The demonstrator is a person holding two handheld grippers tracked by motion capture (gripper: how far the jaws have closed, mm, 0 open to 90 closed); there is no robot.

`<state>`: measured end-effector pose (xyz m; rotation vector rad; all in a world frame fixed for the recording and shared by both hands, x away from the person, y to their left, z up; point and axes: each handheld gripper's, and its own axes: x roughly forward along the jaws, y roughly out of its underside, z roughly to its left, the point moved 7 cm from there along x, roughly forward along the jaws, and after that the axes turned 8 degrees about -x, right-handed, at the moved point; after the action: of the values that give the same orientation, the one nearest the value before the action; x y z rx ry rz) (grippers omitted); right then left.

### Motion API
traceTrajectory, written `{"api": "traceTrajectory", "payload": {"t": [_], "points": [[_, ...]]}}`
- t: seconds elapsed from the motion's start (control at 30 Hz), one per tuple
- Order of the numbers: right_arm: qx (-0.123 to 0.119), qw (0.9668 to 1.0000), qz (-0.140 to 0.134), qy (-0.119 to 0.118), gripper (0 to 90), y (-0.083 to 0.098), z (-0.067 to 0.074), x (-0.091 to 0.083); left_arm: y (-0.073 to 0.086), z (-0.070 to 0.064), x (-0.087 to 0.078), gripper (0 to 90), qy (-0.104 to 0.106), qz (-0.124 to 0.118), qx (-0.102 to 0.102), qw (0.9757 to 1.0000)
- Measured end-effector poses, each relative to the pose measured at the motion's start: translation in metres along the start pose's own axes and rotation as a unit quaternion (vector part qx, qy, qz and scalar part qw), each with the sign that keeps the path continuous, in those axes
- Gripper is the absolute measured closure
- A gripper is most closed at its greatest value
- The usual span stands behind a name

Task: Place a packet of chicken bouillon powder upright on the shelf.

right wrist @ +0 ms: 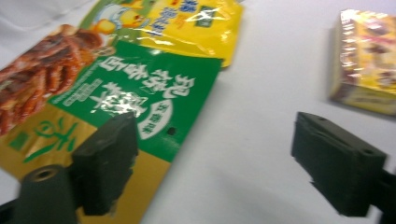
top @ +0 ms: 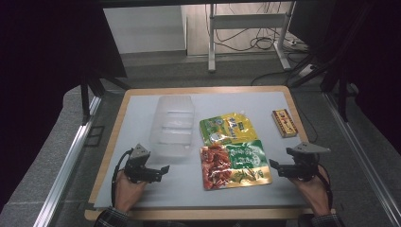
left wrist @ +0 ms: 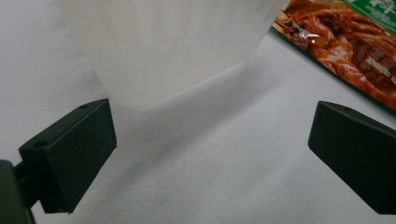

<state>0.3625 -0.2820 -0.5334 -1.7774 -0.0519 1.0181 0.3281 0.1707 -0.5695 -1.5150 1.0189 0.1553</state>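
between the released right fingers (right wrist: 215, 163) lies bare table beside the green-and-red foil snack pouch (right wrist: 116, 98), likely next to be grasped; left fingers (left wrist: 210, 158) are released too.

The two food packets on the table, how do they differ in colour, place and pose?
The green packet is green, red and gold with a photo of red food; the yellow packet is mostly yellow with some green. The green packet lies nearer the person, between the two grippers; the yellow packet lies farther back, beside the clear plastic box. The yellow packet is turned more. Both lie flat, their edges meeting.

Small yellow box (top: 284, 122) at table's (top: 142, 189) far right
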Motion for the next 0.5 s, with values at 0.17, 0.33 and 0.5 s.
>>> {"api": "traceTrajectory", "payload": {"t": [0.17,0.33,0.5], "points": [[-0.008,0.9998,0.014,-0.009,8.1,0.0059,-0.0017,0.0063,0.0,0.0055,0.0008,0.0,-0.002,-0.011,-0.009,0.9999],[-0.008,0.9997,0.015,-0.015,6.2,0.0069,-0.0017,0.0079,0.0001,0.0035,0.0024,0.2,-0.002,-0.005,-0.007,1.0],[-0.012,0.9995,0.021,-0.019,5.2,0.0075,0.0006,0.0101,-0.0003,0.0018,0.0023,0.6,-0.004,-0.001,-0.006,1.0]]}}
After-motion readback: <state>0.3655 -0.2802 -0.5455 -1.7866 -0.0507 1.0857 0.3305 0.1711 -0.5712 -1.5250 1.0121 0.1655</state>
